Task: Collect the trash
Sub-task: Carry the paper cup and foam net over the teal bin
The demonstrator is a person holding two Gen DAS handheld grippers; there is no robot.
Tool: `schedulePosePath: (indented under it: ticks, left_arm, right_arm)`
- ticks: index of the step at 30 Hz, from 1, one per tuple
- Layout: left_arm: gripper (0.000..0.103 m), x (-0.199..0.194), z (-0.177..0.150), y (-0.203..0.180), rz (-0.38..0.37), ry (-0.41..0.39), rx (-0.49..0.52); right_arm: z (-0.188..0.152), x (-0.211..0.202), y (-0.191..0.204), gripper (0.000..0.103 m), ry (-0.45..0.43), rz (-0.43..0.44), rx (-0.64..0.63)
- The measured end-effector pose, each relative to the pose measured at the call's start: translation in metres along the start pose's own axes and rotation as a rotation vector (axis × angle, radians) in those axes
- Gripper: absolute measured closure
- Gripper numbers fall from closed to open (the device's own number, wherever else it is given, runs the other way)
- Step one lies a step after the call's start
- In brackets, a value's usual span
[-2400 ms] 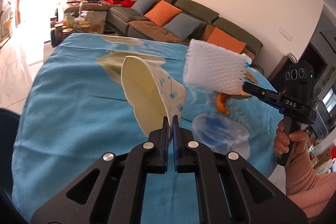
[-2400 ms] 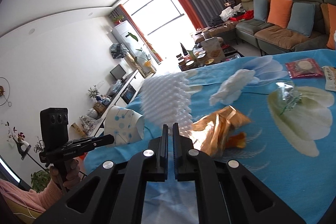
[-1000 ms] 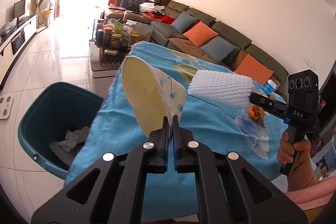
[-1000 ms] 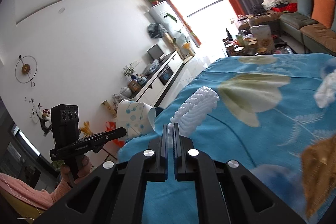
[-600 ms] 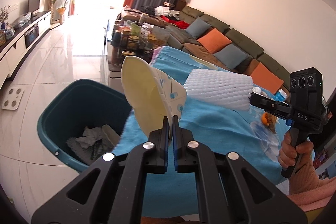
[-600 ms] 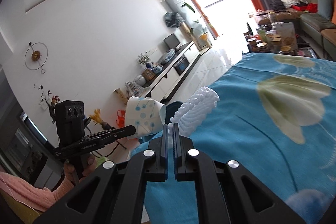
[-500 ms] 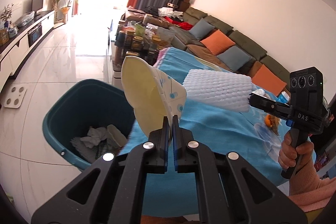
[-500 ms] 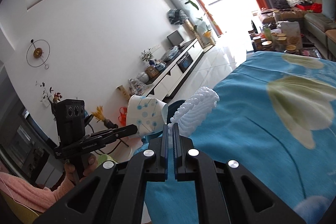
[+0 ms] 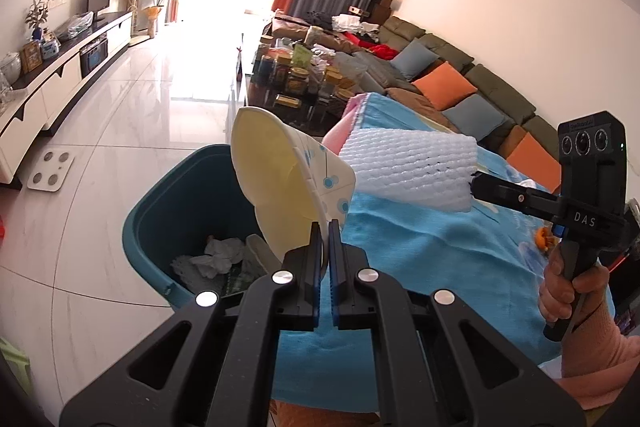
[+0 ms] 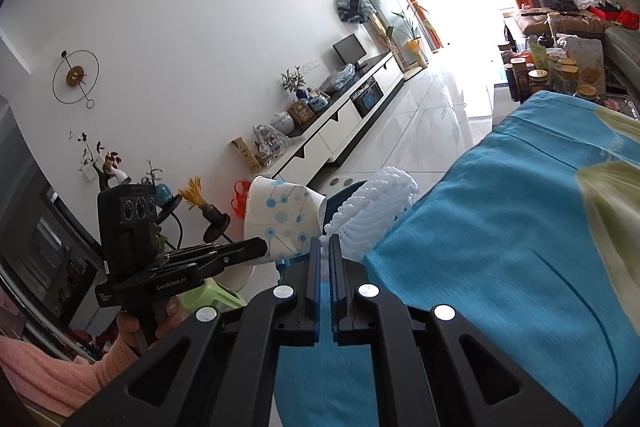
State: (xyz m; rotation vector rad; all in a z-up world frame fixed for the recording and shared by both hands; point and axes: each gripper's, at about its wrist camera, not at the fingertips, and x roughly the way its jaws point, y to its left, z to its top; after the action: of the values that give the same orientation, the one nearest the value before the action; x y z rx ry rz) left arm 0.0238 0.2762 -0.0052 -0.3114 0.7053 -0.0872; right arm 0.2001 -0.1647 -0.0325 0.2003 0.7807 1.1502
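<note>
My left gripper (image 9: 325,227) is shut on the wall of a squashed paper cup (image 9: 280,187), white with blue dots and a pale yellow inside. The cup hangs just above the near rim of a teal bin (image 9: 176,211) that stands on the floor beside the table and holds crumpled paper. My right gripper (image 10: 325,241) is shut on the edge of a white foam net (image 10: 376,203). In the left wrist view the foam net (image 9: 412,171) floats over the table's edge, right of the cup. In the right wrist view the paper cup (image 10: 280,223) shows left of the net.
A blue flowered cloth (image 9: 432,259) covers the table; orange scraps (image 9: 544,239) lie far right on it. Behind stand a low table crowded with jars (image 9: 304,75) and a long sofa (image 9: 460,87). A white TV cabinet (image 9: 48,87) lines the left wall; a scale (image 9: 50,171) lies on the floor.
Both hands have carried the cup and the foam net leftward off the table toward the bin. The bin has come closer and now sits under the cup. Both grips are unchanged.
</note>
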Motion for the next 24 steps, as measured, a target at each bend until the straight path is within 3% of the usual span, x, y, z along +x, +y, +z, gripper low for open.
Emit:
schedulePosePath:
  ticks: [24]
  left_arm:
    - [0.099,0.039,-0.011,0.042,0.061,0.064,-0.106]
  right_arm:
    - [0.018,0.087,0.016,0.1,0.15,-0.079,-0.031]
